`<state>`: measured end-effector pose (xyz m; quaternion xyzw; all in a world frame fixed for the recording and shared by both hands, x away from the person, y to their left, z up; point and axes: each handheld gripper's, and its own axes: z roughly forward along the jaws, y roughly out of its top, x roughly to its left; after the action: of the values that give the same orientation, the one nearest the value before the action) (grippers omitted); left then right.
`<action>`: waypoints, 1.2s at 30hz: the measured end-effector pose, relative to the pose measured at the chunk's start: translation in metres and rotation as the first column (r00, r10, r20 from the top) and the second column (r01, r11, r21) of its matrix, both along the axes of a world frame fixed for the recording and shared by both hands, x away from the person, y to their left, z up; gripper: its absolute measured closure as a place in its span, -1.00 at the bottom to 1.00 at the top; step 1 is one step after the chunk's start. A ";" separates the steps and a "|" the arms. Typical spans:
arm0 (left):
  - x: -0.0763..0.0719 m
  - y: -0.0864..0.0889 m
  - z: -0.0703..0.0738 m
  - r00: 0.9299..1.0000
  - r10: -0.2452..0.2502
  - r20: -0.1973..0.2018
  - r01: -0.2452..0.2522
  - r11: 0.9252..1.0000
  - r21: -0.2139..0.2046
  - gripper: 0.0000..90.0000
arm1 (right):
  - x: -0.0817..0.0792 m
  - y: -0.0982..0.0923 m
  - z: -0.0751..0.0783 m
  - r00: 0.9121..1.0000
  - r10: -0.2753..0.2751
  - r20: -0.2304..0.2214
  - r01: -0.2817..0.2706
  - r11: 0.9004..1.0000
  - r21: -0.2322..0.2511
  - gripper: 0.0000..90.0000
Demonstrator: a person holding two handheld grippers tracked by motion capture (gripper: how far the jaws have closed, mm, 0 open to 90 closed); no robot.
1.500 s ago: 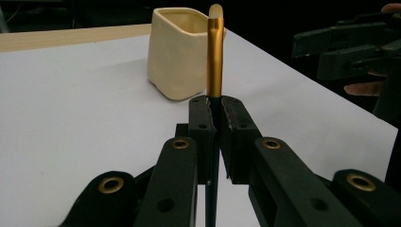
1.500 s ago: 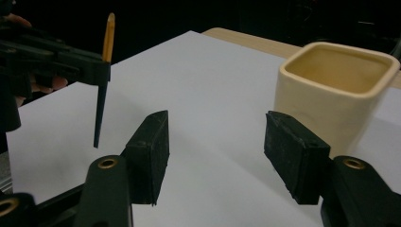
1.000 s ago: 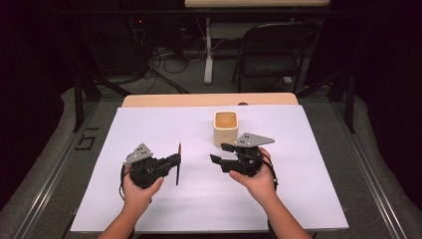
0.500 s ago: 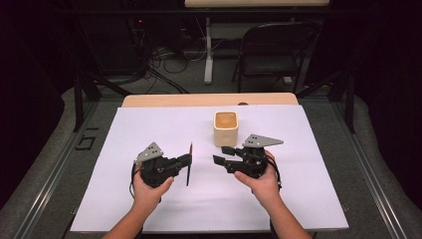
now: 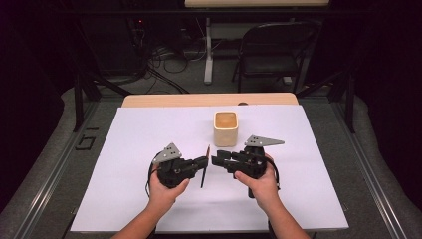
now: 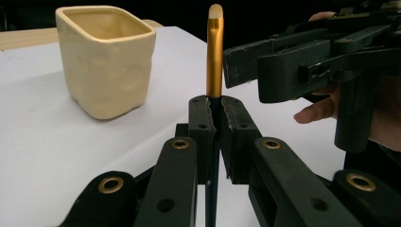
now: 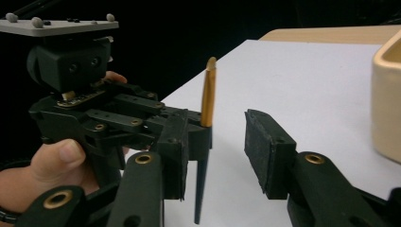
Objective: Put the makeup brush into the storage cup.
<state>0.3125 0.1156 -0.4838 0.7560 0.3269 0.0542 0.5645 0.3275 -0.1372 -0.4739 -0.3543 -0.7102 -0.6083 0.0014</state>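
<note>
A thin brush [image 5: 204, 169] with a gold ferrule [image 6: 214, 52] and a dark handle stands nearly upright above the white sheet. My left gripper [image 5: 203, 163] is shut on its handle just under the ferrule [image 7: 208, 94]. My right gripper [image 5: 215, 160] faces it from the right, open, its jaws on either side of the brush without touching it [image 7: 215, 130]. In the left gripper view the right gripper [image 6: 265, 61] sits just right of the brush tip. A cream square cup [image 5: 226, 128] stands open-topped behind both grippers, also seen as the cup [image 6: 106, 59].
A white sheet [image 5: 308, 199] covers the table, with a wooden strip [image 5: 164, 100] along its far edge. Beyond the table are a black chair [image 5: 271, 55], a white post and cables on the floor. The sheet's left and right parts are bare.
My left gripper has carried the brush rightward until it sits between the right gripper's open jaws. The right gripper has hardly moved.
</note>
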 end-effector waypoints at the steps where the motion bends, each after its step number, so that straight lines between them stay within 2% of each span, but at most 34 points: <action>1: 0.000 0.000 -0.001 1.000 -0.001 0.000 0.001 1.000 0.004 0.86 | 0.001 0.001 -0.001 1.000 0.009 -0.003 -0.009 1.000 0.003 0.38; 8: -0.001 -0.003 -0.007 1.000 -0.001 -0.015 0.001 1.000 0.010 0.86 | 0.001 0.005 -0.004 1.000 0.007 -0.030 -0.006 1.000 0.024 0.47; 31: -0.006 -0.008 -0.007 1.000 -0.020 -0.004 0.020 0.999 0.027 0.86 | 0.004 0.005 -0.008 0.997 -0.001 -0.080 0.005 0.999 0.054 0.73; 36: -0.006 -0.008 -0.007 1.000 -0.022 -0.003 0.022 0.999 0.027 0.86 | 0.004 0.005 -0.008 0.996 0.005 -0.094 0.002 0.997 0.075 0.77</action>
<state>0.3062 0.1072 -0.4910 0.7673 0.3186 0.0514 0.5541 0.3317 -0.1321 -0.4821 -0.3818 -0.6861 -0.6173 0.0484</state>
